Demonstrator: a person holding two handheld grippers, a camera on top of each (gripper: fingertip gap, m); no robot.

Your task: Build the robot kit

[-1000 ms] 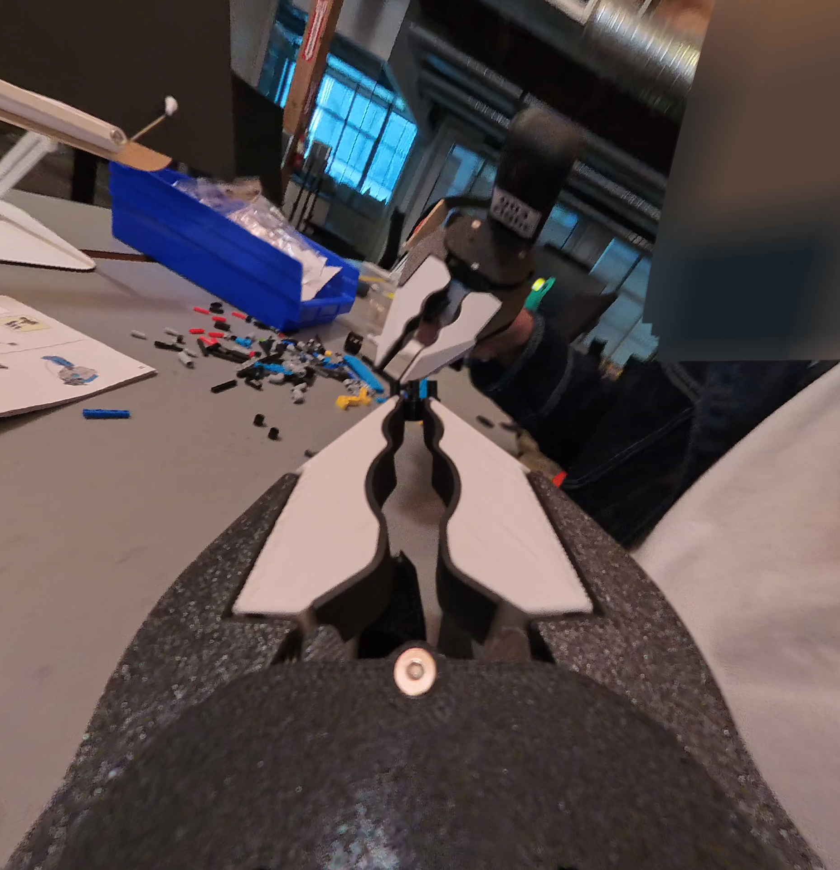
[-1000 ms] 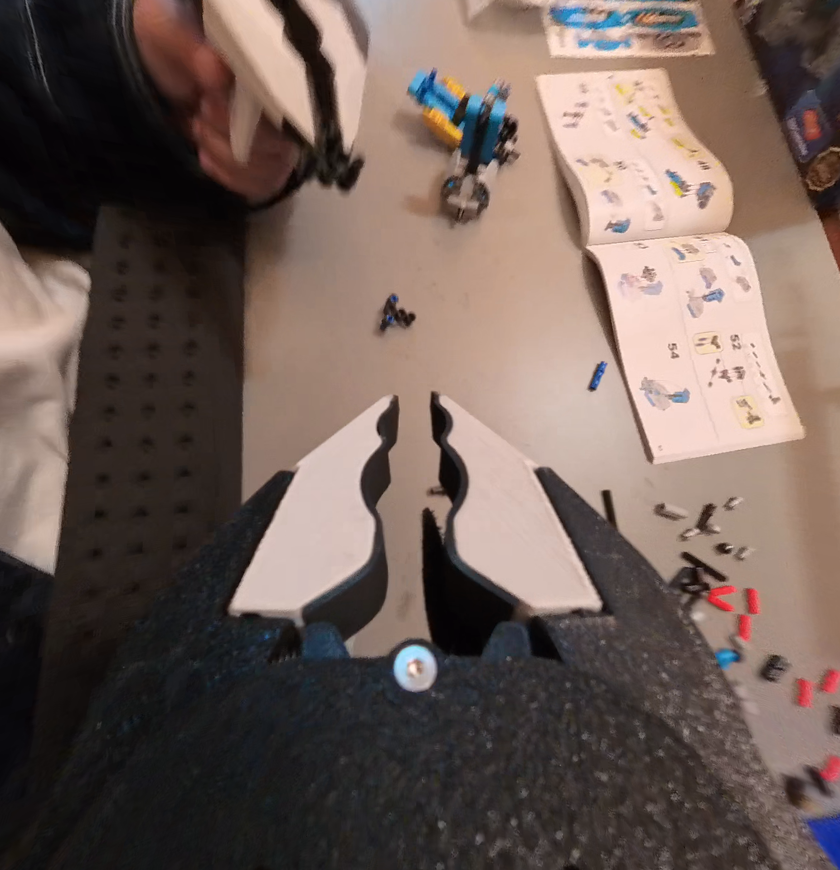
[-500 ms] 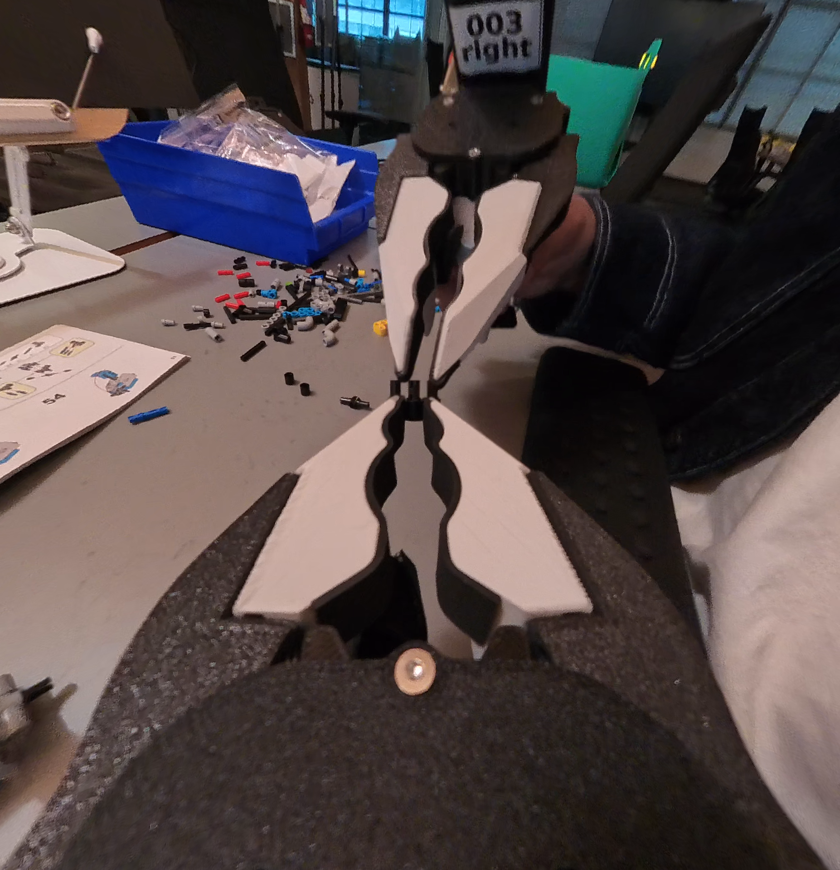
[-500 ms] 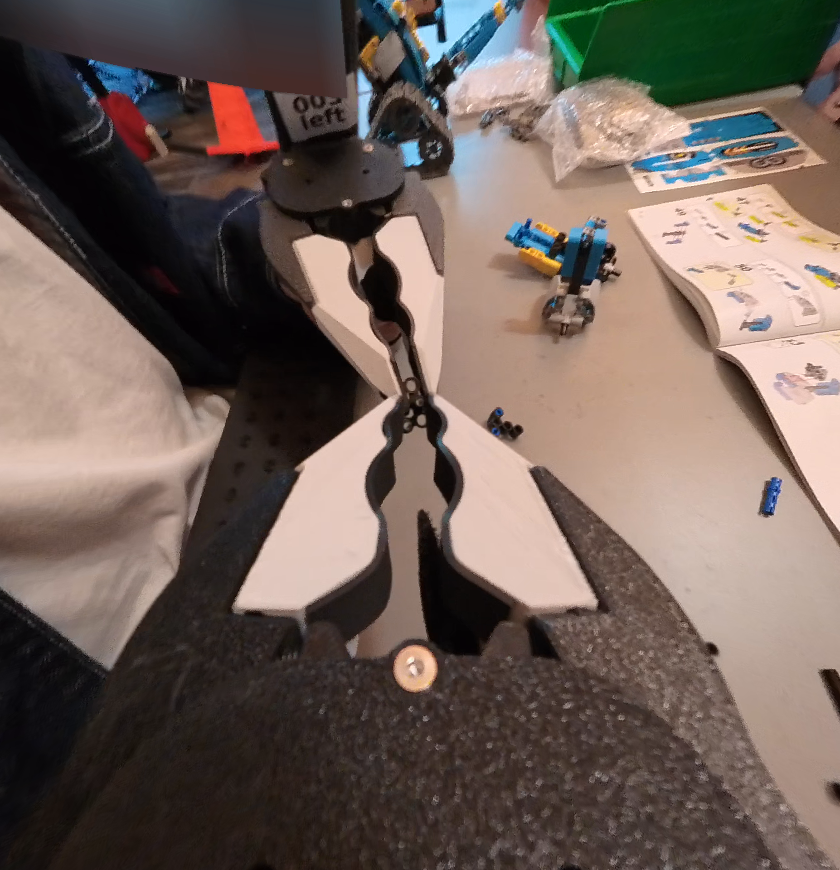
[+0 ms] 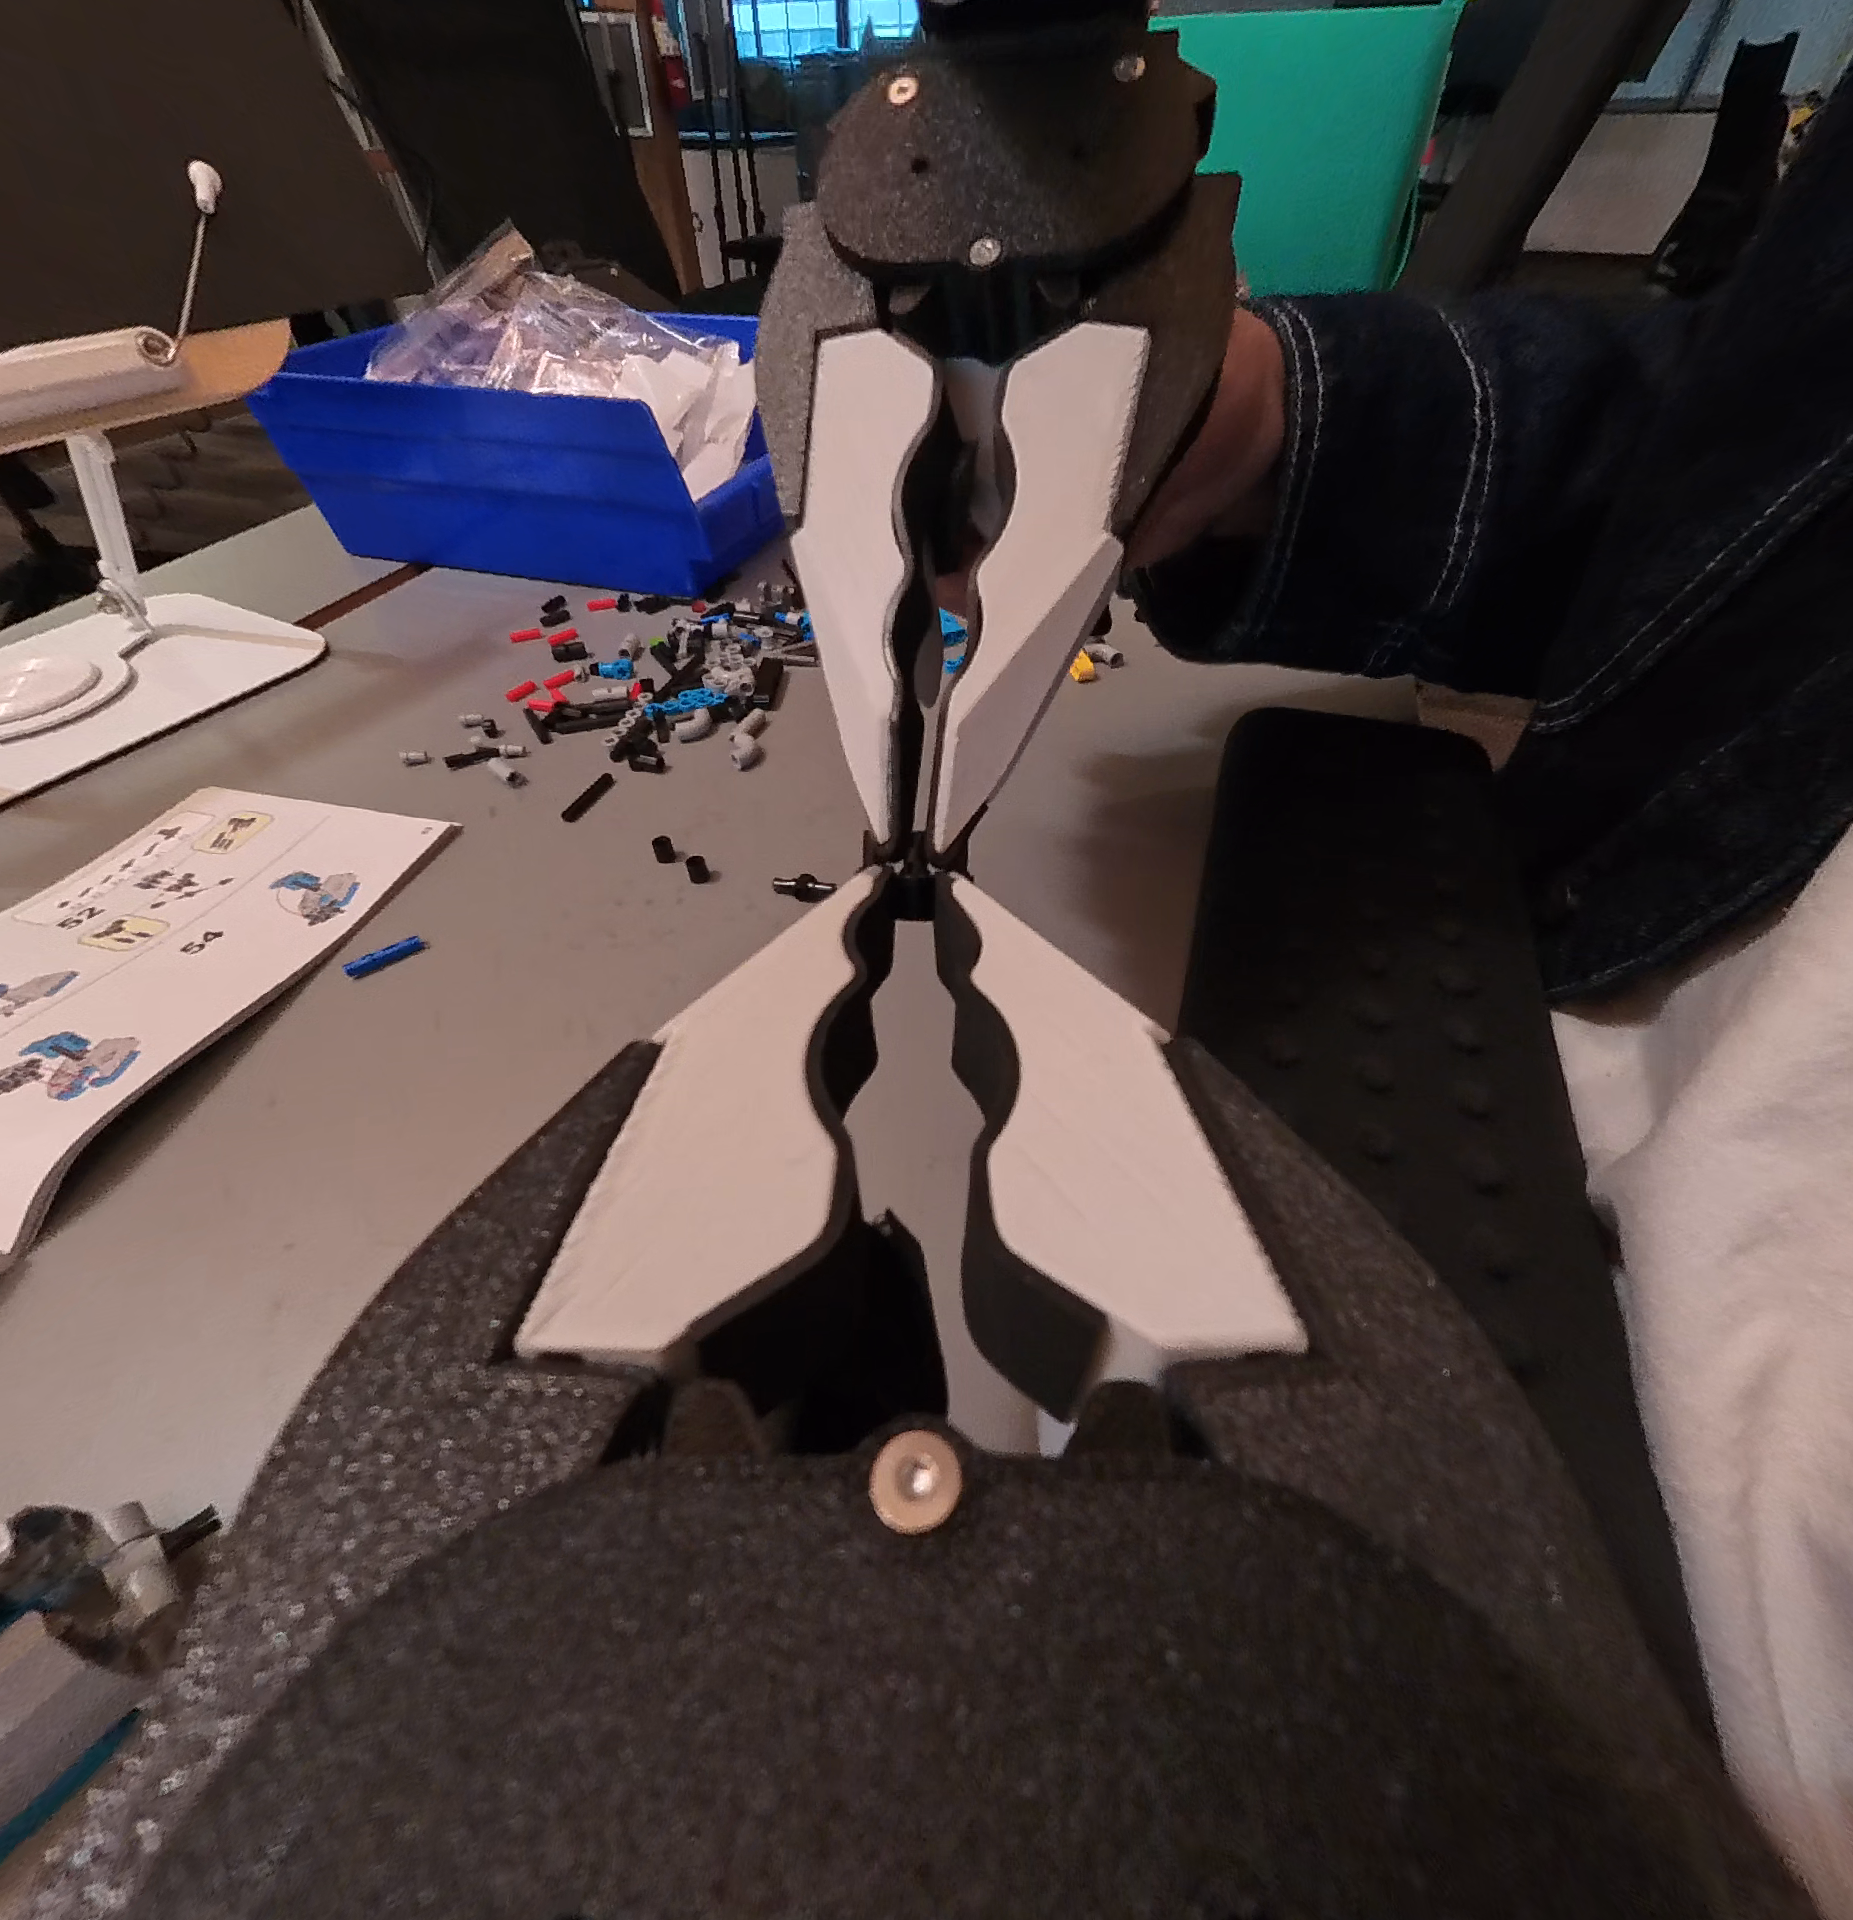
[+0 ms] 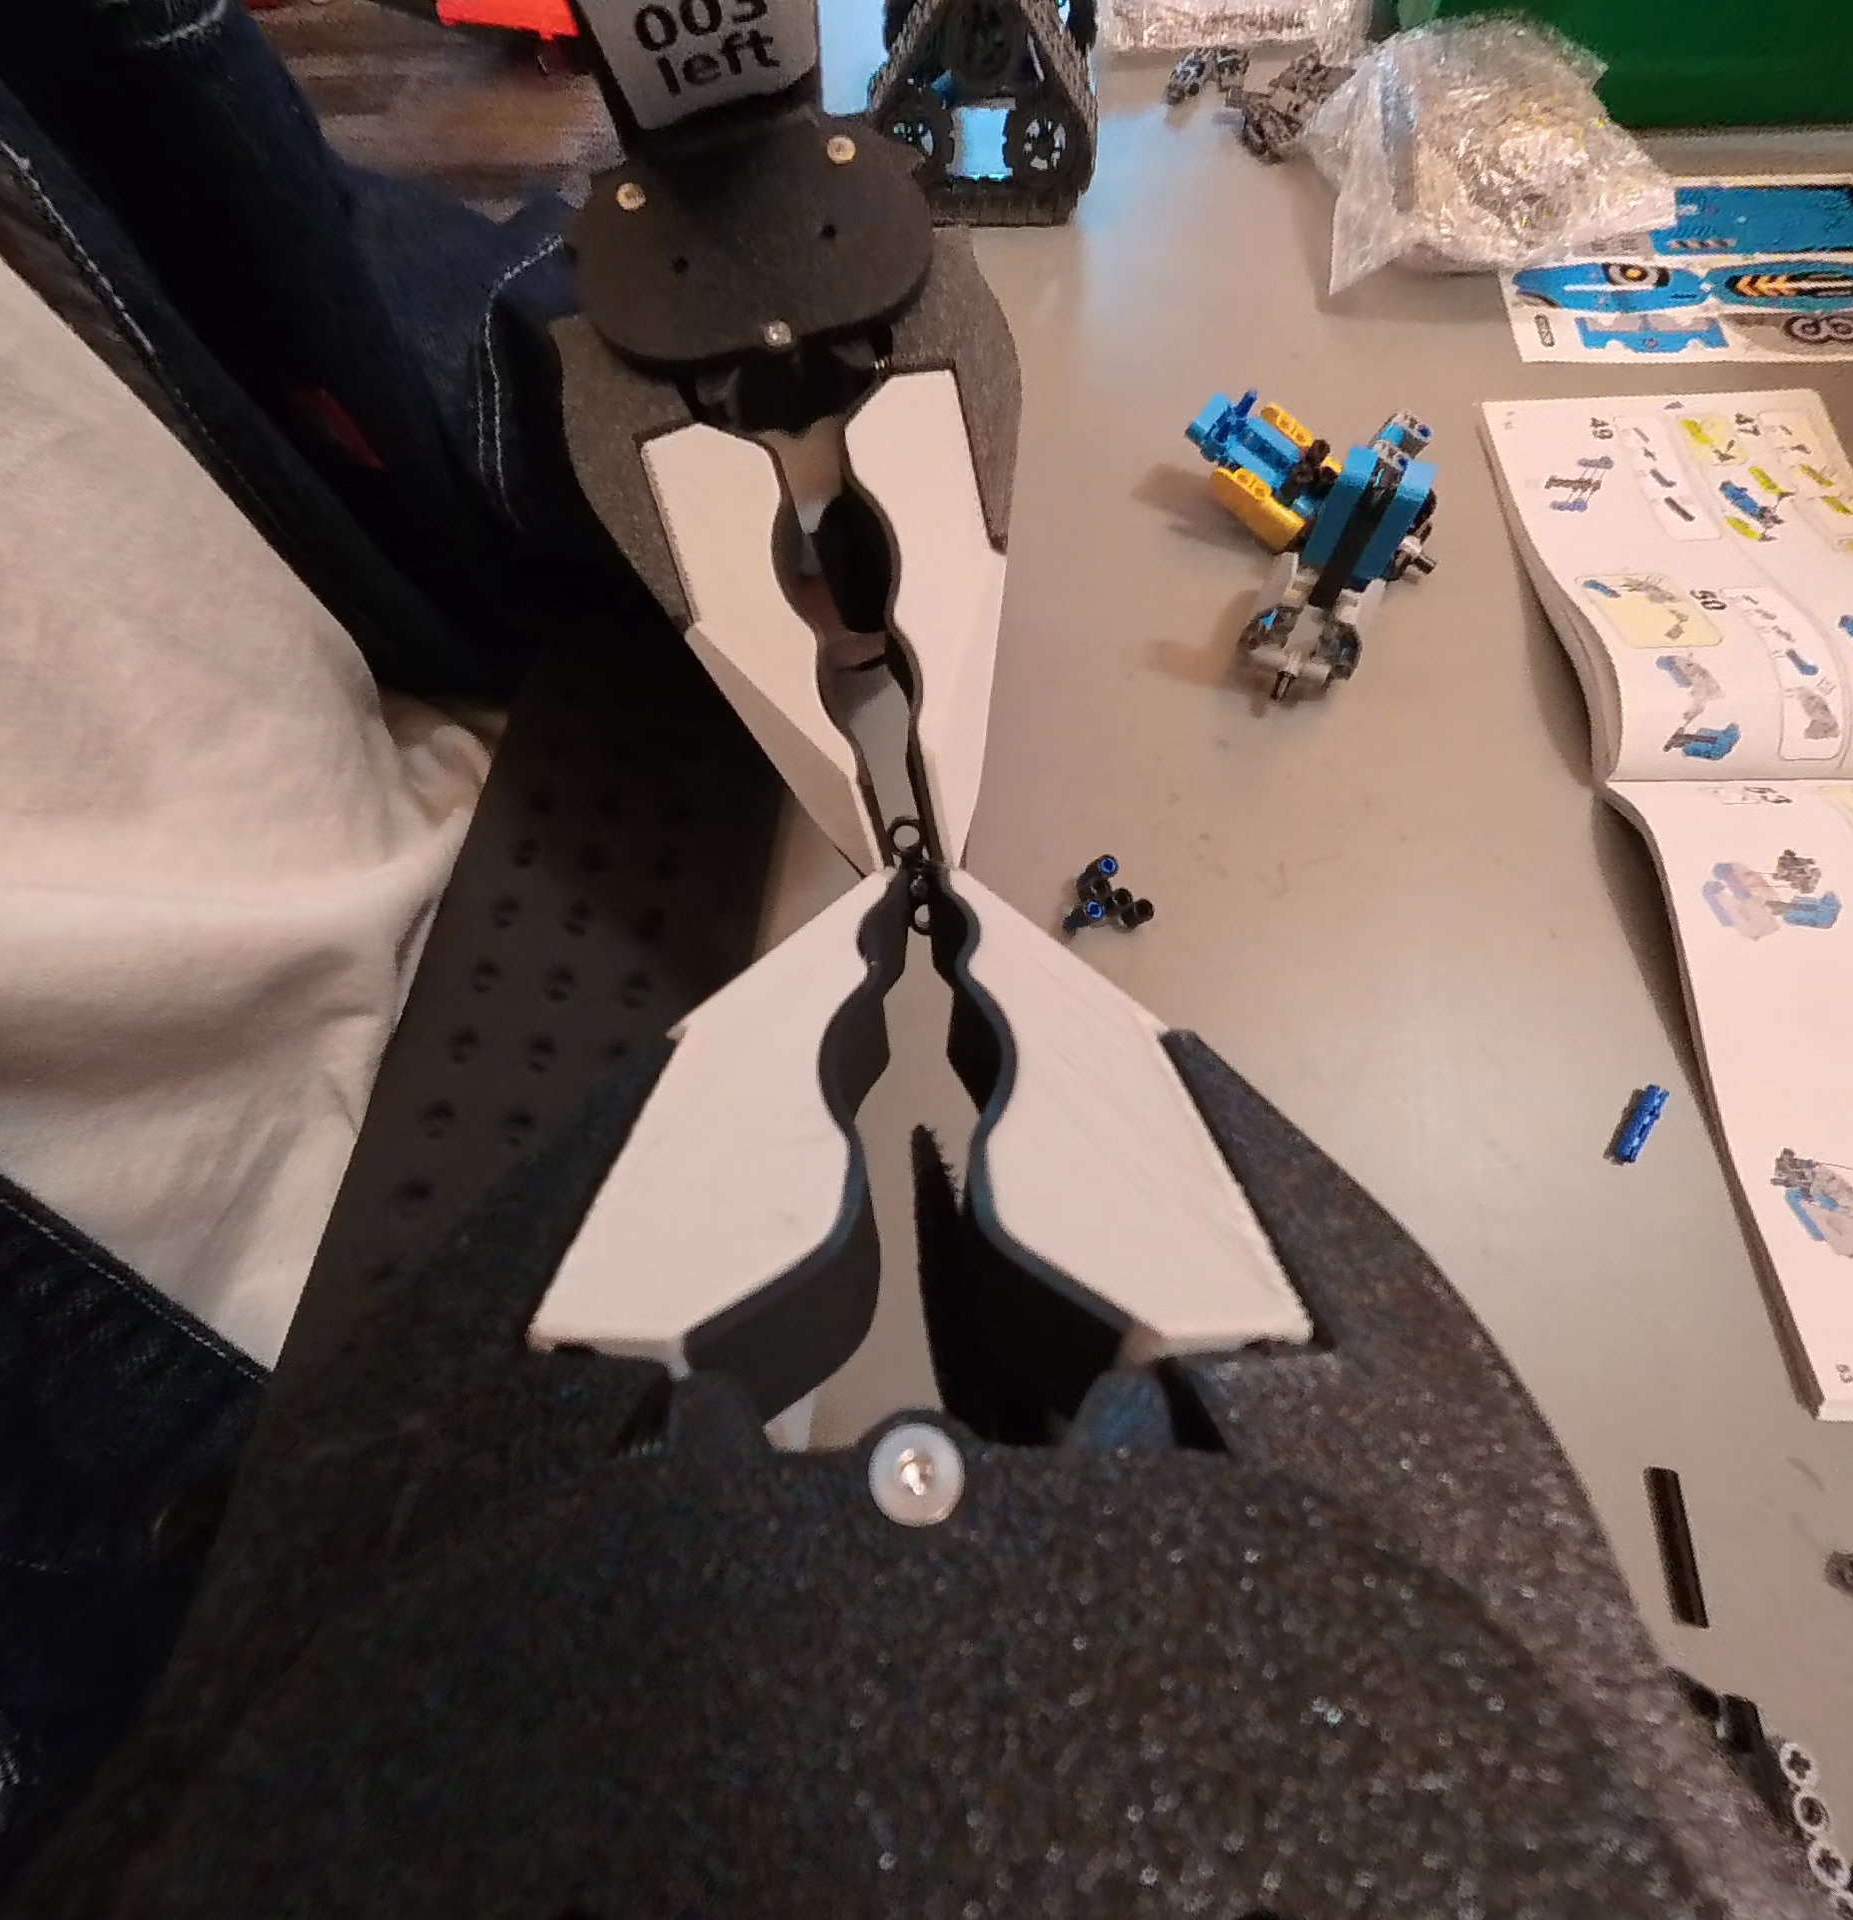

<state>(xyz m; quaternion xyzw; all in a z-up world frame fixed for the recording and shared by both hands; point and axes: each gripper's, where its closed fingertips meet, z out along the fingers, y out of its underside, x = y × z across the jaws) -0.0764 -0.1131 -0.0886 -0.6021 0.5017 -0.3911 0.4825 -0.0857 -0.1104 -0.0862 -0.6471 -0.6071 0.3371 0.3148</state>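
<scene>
A: Where do the two claws stand?

B: Tip to tip above the grey table [image 5: 610, 1039]. The left claw [image 5: 911, 894] is pinched narrow on a small black plastic building piece with round holes [image 5: 909, 881], and the right claw [image 5: 909, 836] comes at it from the far side, its white fingers [image 5: 849, 582] drawn close together.

A: Does the right claw grip the same piece?

B: From its own camera, the right claw [image 6: 917, 902] is narrowed on the small black holed piece [image 6: 918, 883], with the left claw [image 6: 906, 836] clamped on the farther end. Both pinch it, held off the table.

A: What lies around them?

B: Beyond the left claw and to its left, a scatter of small black, red, grey and blue plastic parts [image 5: 641, 696]; farther behind that, a blue plastic bin holding clear bags [image 5: 506, 457]. Left of the left claw, an open white instruction booklet [image 5: 153, 935] with a small blue pin [image 5: 384, 956] just beside its edge. To the right of both tips, a black perforated pad [image 5: 1358, 1018] at the table's edge.

A: And from the right claw's side?

B: Just right of its tips, a tiny black cluster with blue pins [image 6: 1107, 909]. Farther right and ahead, a half-built blue, yellow and grey brick vehicle [image 6: 1317, 540], and the open booklet [image 6: 1732, 790]. A dark denim sleeve [image 5: 1587, 499] reaches behind the right claw.
</scene>
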